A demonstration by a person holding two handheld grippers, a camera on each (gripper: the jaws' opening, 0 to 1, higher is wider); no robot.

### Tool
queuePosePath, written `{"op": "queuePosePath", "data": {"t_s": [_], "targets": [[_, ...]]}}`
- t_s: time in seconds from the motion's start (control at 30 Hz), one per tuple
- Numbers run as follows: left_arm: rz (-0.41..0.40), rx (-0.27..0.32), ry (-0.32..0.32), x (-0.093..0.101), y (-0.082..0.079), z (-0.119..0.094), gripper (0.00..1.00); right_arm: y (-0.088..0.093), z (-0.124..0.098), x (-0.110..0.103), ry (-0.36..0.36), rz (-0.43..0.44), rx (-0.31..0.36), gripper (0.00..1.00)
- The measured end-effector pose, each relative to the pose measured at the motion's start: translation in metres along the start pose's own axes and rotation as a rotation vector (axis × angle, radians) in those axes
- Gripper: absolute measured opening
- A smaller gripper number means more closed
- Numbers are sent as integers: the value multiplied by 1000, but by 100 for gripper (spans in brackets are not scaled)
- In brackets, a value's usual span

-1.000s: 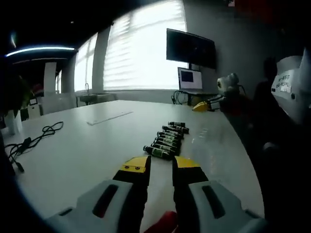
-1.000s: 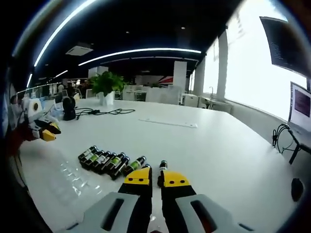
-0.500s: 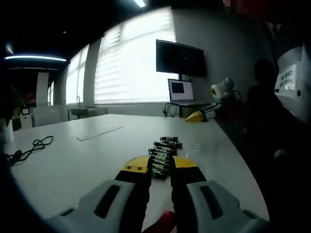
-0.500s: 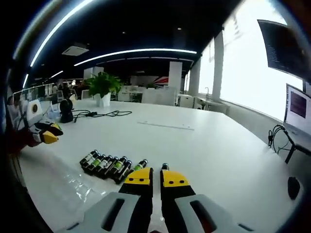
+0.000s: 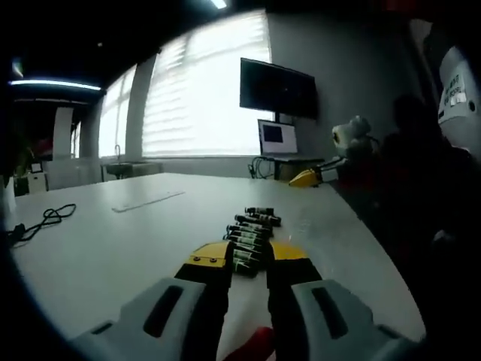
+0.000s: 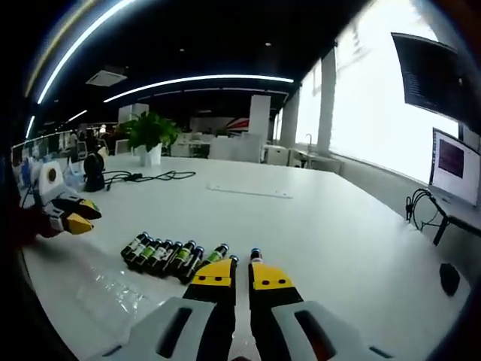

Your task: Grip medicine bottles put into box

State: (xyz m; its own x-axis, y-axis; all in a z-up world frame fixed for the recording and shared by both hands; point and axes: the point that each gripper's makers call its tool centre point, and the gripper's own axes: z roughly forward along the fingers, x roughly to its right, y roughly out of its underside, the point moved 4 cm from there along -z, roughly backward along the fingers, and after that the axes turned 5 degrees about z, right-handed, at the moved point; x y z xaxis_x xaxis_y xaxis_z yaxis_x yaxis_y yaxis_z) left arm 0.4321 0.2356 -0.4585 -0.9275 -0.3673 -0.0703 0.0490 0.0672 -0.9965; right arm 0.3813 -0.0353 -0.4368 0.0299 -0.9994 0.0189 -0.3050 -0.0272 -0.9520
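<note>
Bottles (image 6: 167,255) lie on their sides in a tight row on the white table (image 6: 316,233), near its edge on the person's side; dark glass with green labels. One more bottle (image 6: 255,256) lies just apart from the row's end. Right gripper (image 6: 241,277): yellow-tipped jaws nearly together with a thin gap, nothing between them; tips sit low over the table between the row's end bottle and the lone bottle. Left gripper (image 5: 250,258): jaws parted, set either side of the near end of the row (image 5: 249,233); whether the pads touch a bottle cannot be told. In the right gripper view the left gripper (image 6: 69,214) shows at the far side of the row. Also on the table: a black cable (image 6: 143,177), a potted plant (image 6: 149,135), a clear flat strip (image 6: 249,191). Wall monitor (image 5: 277,88) beyond the table's far corner.
</note>
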Motion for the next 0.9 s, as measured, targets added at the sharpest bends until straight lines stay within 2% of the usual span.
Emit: {"op": "queuePosePath", "data": {"t_s": [0.07,0.2,0.33,0.5,0.7,0.9], "targets": [[-13,14,-1,-3,2,-2,11,-1,-1,-2,7,-11,5,3],[11,20,-4,-7,6,-4,12,-2,5,-3,21,-46,4,3],[-51,19,10,-7,15,-5,12,-3,12,-3,28,-66,-7,3],[-48,15,10,-8,17,-8,12,4,18,0,24,-56,-51,3],[-31,1,25,-4,19,-8,13,5,21,3,14,-32,-66,3],[-45,-7,21,-6,21,-6,13,9,29,11,-1,-45,-91,3]]}}
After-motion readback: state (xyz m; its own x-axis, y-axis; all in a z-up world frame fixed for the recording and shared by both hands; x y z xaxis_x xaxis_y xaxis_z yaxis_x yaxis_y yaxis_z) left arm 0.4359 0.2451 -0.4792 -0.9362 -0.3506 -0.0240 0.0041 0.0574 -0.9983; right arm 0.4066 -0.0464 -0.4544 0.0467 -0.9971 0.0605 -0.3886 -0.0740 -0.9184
